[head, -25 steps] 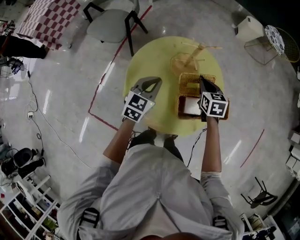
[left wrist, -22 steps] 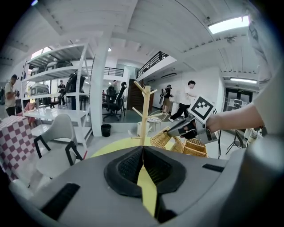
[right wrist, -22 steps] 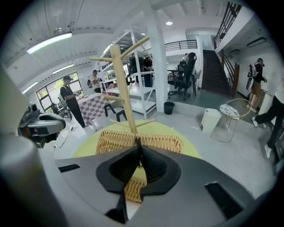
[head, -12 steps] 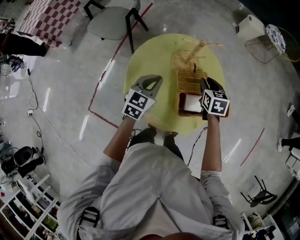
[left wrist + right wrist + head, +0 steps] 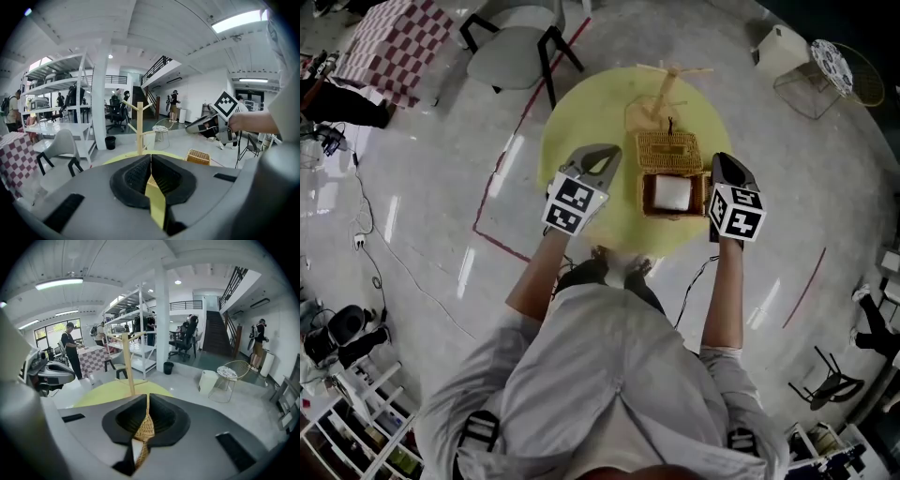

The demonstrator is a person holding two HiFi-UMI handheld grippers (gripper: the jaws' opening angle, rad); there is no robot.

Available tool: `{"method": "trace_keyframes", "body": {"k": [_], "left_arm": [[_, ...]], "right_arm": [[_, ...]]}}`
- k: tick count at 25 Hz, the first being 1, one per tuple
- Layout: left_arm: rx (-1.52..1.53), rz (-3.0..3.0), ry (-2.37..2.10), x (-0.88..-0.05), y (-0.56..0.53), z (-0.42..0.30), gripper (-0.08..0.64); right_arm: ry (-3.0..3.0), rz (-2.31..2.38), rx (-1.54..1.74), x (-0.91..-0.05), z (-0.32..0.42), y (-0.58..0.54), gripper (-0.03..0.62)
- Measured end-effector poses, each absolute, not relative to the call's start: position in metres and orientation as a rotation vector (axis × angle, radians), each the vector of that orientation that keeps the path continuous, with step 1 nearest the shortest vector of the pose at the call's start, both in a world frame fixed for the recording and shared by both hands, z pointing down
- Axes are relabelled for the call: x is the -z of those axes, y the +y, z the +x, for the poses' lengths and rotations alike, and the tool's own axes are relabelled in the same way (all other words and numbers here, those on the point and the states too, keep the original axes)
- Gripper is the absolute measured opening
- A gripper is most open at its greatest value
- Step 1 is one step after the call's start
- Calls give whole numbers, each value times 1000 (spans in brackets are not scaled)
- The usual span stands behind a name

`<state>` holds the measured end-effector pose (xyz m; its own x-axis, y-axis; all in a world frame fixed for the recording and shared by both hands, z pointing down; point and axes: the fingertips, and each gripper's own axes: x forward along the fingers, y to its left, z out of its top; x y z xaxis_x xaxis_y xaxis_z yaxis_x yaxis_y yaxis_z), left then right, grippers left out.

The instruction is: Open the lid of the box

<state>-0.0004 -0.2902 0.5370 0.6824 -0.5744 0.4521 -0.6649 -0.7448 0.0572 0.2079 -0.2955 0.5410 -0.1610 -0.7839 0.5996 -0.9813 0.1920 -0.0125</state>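
Wicker box [image 5: 648,197] sits mid-surface [image 5: 581,127] on yellow round top, between the two tools. Lid [image 5: 668,150] lies flipped back on far side, white thing [image 5: 672,192] showing inside. Left hand-held gripper [image 5: 602,157] hovers well left of box, jaws pressed together, nothing in them. Right hand-held gripper [image 5: 722,165] hangs just beside box's right edge, jaws closed too; only wicker glimpsed through slit, no grip on it. Wooden stand [image 5: 666,89] beyond lid.
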Motion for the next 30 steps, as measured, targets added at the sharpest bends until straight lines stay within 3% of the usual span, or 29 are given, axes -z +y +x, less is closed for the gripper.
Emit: {"method": "trace_keyframes", "body": {"k": [15,30], "left_arm": [[-468,2851,-1064,-429,-258,42,29],[-375,3068,-1055,-333,-232,62,30]], "right_arm": [[-2169,1761,-284,-407,241,-219,23],[-2277,1749,-18,-308,224,-186,23]]}}
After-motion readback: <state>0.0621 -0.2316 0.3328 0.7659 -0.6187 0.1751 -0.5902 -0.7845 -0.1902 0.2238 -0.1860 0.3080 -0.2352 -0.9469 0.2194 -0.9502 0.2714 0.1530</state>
